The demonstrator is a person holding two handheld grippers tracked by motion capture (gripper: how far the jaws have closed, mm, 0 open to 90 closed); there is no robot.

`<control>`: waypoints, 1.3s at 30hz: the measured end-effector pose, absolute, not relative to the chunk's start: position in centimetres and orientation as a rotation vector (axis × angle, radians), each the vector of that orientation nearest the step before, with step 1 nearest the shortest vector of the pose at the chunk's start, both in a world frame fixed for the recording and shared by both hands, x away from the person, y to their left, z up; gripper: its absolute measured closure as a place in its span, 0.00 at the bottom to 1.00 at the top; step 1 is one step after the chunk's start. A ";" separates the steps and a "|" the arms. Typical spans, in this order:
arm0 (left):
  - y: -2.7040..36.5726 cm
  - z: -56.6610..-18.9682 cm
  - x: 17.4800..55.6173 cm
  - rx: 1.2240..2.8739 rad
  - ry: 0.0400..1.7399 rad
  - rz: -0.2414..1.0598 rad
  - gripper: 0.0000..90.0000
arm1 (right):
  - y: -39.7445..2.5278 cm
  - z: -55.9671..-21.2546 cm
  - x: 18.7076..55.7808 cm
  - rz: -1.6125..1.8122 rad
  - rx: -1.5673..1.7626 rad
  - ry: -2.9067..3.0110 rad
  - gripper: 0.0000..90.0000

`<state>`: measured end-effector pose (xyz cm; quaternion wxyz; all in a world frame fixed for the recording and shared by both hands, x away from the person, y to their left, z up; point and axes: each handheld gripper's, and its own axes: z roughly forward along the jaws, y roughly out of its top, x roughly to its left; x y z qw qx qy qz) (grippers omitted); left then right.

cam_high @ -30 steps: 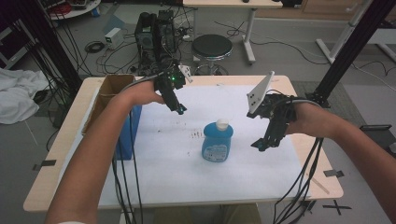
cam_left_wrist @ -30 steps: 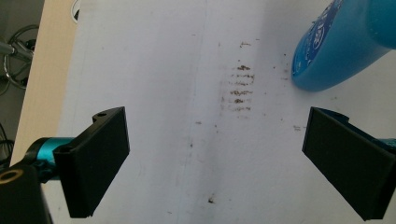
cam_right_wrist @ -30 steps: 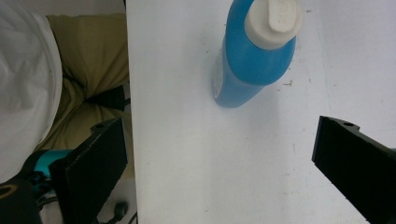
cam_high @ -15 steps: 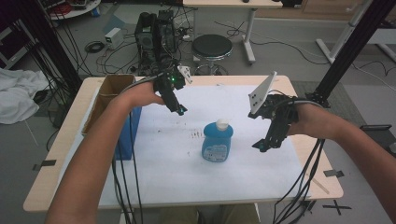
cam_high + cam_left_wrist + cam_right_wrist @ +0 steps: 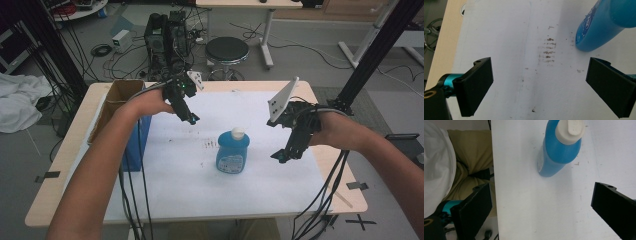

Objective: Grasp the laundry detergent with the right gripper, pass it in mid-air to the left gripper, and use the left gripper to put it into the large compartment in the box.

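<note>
A blue bottle (image 5: pixel 233 152) with a white cap stands upright on the white sheet (image 5: pixel 170 170) near the table's middle. My left gripper (image 5: pixel 190 118) hovers behind and left of it, open, nothing between its jaws. In the left gripper view the blue bottle (image 5: pixel 599 23) leans in at the upper right, beyond the open left gripper (image 5: pixel 541 85). My right gripper (image 5: pixel 282 156) hangs open just right of the bottle, clear of it. In the right gripper view the blue bottle (image 5: pixel 560 152) stands above the open right gripper (image 5: pixel 544 212), white cap toward the camera.
An open cardboard box (image 5: pixel 112 107) and a blue container (image 5: pixel 136 142) sit at the table's left edge. Brown smudges (image 5: pixel 547 50) mark the sheet left of the bottle. Cables hang off the table's front. A stool (image 5: pixel 227 50) and equipment stand beyond the far edge.
Both grippers and the bottle hold almost the same places; the right gripper has shifted very slightly.
</note>
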<state>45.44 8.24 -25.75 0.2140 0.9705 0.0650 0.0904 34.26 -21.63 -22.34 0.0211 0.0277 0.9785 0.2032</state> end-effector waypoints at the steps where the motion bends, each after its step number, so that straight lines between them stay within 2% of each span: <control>1: 8.3 -25.7 45.5 2.698 0.173 0.261 0.08 | -21.7 -22.4 34.3 0.631 0.089 3.033 0.03; 12: 7.8 -26.0 45.0 2.685 0.133 0.247 0.08 | -22.2 -23.2 34.8 0.703 0.102 3.024 0.03; 39: 7.6 -26.0 44.6 2.692 0.070 0.219 0.08 | -24.2 -29.2 36.6 1.094 0.251 2.901 0.03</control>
